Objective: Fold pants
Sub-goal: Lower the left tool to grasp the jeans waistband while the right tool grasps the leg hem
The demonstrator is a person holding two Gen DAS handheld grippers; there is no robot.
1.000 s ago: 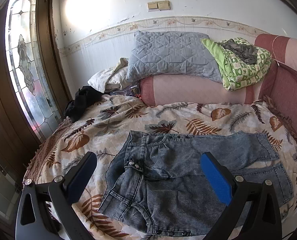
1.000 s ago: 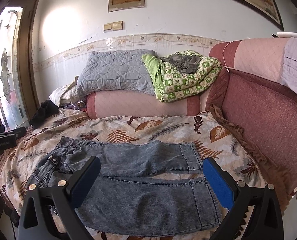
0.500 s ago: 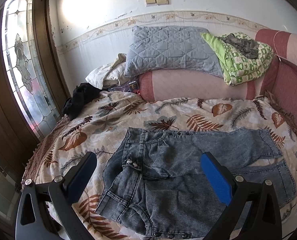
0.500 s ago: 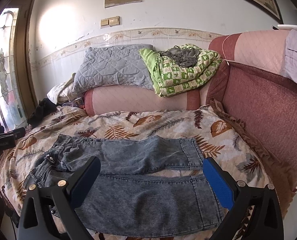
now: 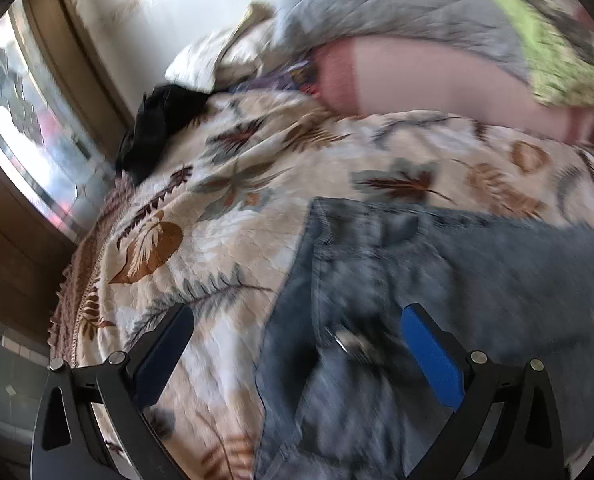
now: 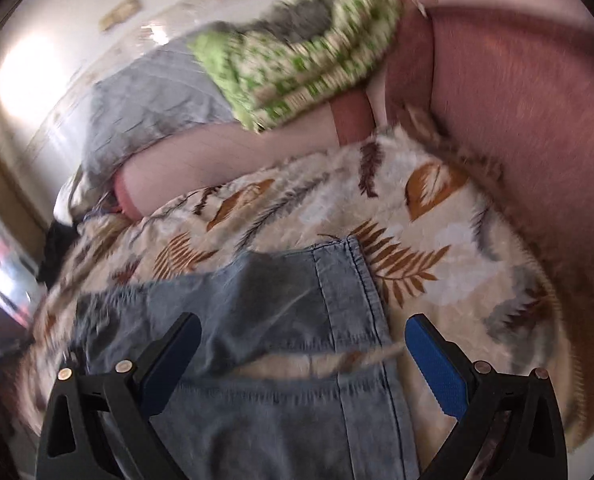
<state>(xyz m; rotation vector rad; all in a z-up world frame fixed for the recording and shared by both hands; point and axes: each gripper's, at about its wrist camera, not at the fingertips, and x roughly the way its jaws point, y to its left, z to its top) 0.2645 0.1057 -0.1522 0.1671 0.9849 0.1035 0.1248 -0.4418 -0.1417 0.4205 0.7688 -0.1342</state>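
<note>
A leaf-patterned bedspread [image 5: 225, 184] fills most of both views, spreading ahead of and beneath the two grippers, with a dusky red padded sofa back [image 6: 517, 100] rising beyond the right gripper on its right side. A grey quilted pillow [image 5: 397, 4] leans far ahead of the left gripper, and a green patterned blanket [image 6: 297, 64] lies bunched on the pink bolster ahead of the right one. The denim pants [image 5: 437, 272] lie flat on the bedspread close under both grippers: their waistband end with metal buttons [image 5: 349, 342] sits between the left gripper's fingers, and the two hemmed leg ends [image 6: 349, 292] sit between the right gripper's fingers, a strip of bedspread showing between the legs. A black garment [image 5: 157, 124] lies far ahead and to the left of the left gripper, by the glazed door. The left gripper [image 5: 297, 344] hangs low over the waistband with its blue-padded fingers spread wide, clasping nothing. The right gripper [image 6: 301, 354] is likewise spread wide above the leg hems, its fingers clear of the cloth. Both views are smeared by motion blur, so fine detail of the fabric is hard to read.
</note>
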